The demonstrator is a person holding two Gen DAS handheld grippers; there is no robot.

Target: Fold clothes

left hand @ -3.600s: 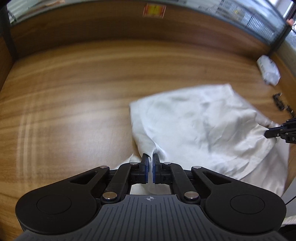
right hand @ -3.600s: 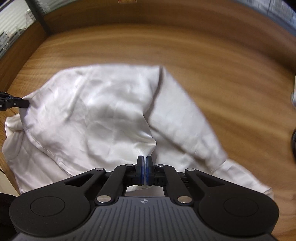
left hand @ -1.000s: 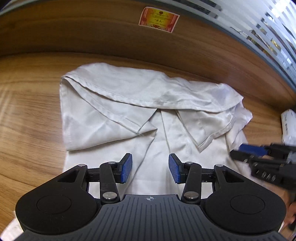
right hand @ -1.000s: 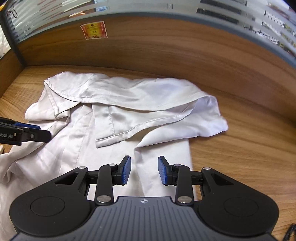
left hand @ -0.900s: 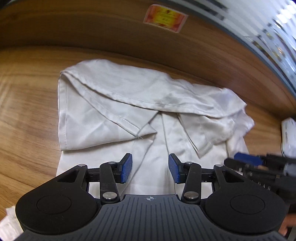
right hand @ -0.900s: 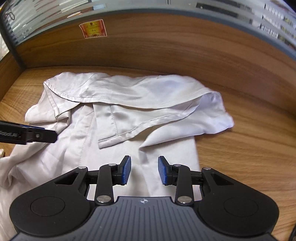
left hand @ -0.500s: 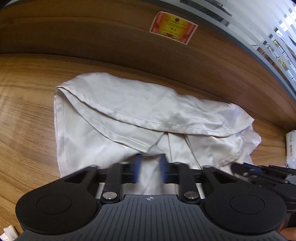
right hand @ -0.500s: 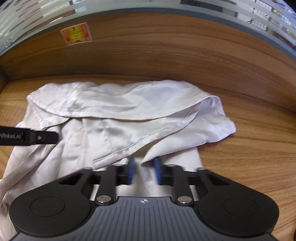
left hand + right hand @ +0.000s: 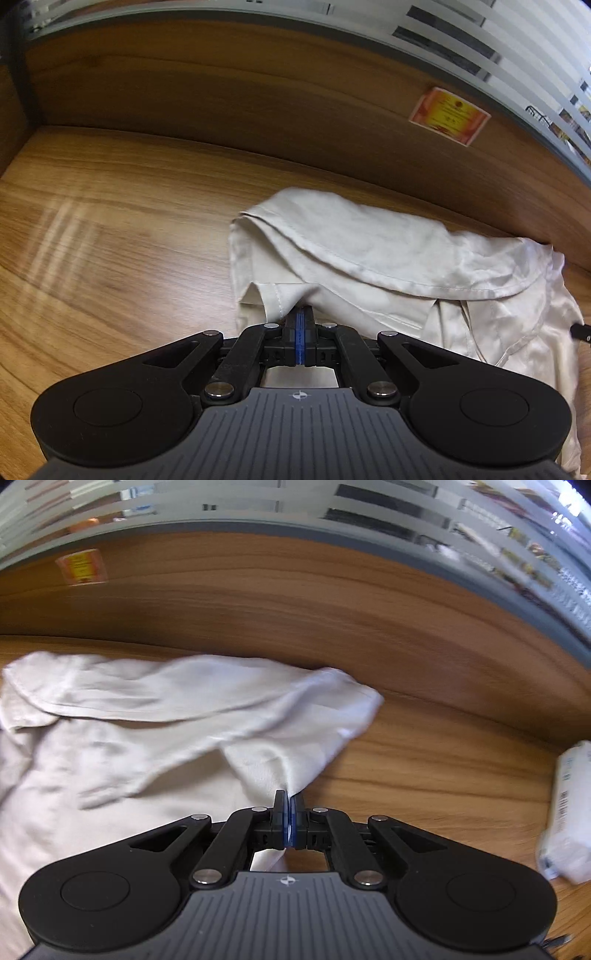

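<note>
Both pairs of tongs are pressed together on cloth: the left tongs point(image 9: 300, 325) pinch a hemmed edge of the white shirt point(image 9: 369, 266) at its left side, the right tongs point(image 9: 288, 812) a fold at its right side (a matched grip, probably so the near part can be carried over evenly). Beyond the tips the shirt lies on the desk point(image 9: 110, 229), its far part already doubled over. Right of the right tongs sits a white packet point(image 9: 565, 812); farther off, a label point(image 9: 448, 115) marks the back panel.
</note>
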